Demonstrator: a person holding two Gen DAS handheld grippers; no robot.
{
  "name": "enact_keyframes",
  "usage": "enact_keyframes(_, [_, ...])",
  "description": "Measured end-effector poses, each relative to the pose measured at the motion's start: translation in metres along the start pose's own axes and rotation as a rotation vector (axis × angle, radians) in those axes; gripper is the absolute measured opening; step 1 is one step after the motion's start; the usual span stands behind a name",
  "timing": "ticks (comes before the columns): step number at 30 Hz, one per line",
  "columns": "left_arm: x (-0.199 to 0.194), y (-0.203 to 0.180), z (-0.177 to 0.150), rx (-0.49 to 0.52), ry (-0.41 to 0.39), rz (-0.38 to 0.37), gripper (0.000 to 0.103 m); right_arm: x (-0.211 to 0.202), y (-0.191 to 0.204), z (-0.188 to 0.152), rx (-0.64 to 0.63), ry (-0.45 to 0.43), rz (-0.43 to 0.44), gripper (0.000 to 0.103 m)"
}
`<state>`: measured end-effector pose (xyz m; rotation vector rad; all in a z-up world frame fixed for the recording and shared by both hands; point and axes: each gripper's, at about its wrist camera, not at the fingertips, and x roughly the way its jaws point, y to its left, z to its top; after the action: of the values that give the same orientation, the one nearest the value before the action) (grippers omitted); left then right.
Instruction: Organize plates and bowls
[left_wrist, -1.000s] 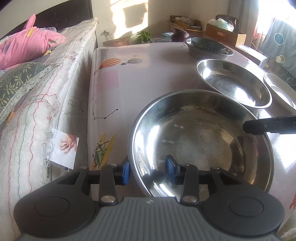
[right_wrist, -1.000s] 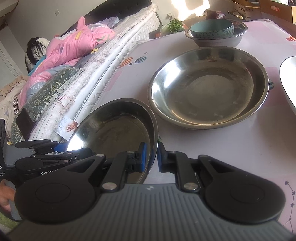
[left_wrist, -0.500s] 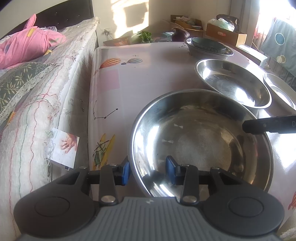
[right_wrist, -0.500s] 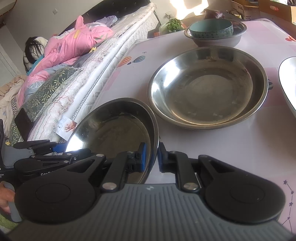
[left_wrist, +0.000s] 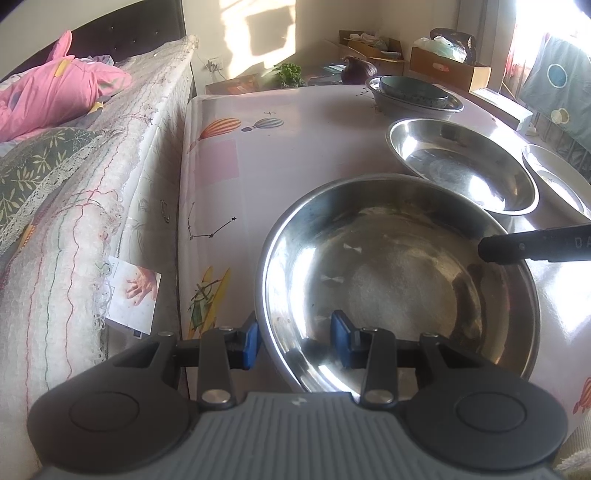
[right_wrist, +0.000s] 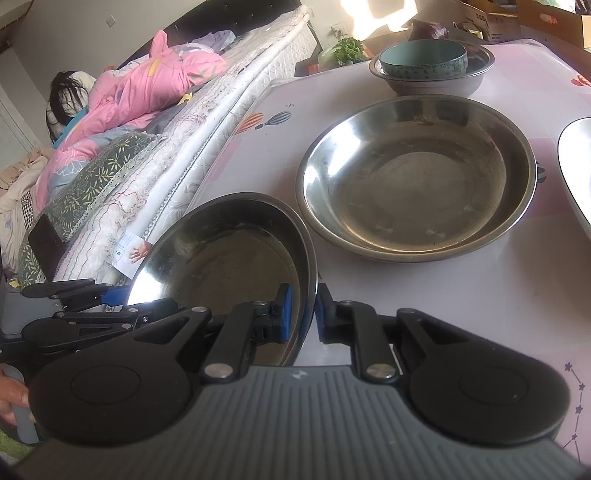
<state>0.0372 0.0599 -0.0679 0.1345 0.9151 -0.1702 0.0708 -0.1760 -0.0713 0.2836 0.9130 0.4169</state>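
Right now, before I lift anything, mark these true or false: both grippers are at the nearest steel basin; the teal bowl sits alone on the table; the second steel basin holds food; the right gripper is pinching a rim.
1. Both grippers are at the nearest steel basin: true. The left gripper straddles its near rim and the right gripper is at its side rim.
2. The teal bowl sits alone on the table: false. It is nested in a grey bowl.
3. The second steel basin holds food: false. It is empty.
4. The right gripper is pinching a rim: true.
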Motion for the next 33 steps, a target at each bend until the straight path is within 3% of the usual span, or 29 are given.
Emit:
enact_keyframes(10, [-0.004,0.000,-0.009,-0.001,-0.001,-0.065,0.041,0.002,-0.006,0.004,0.002,-0.020,-0.005,0.014])
enact_keyframes(18, [-0.006,0.005,-0.018,-0.009,-0.055,-0.097,0.044,0.004,-0.012,0.003,0.030,-0.030,0.009,0.014])
enact_keyframes(28, [-0.007,-0.005,-0.040,0.012,-0.186,-0.058,0.049,0.001,-0.014,-0.001,0.043,-0.027,0.023,0.014])
enact_keyframes(33, [-0.011,-0.008,-0.043,-0.028,-0.195,-0.036,0.049,0.000,-0.013,-0.002,0.052,-0.028,0.029,0.014])
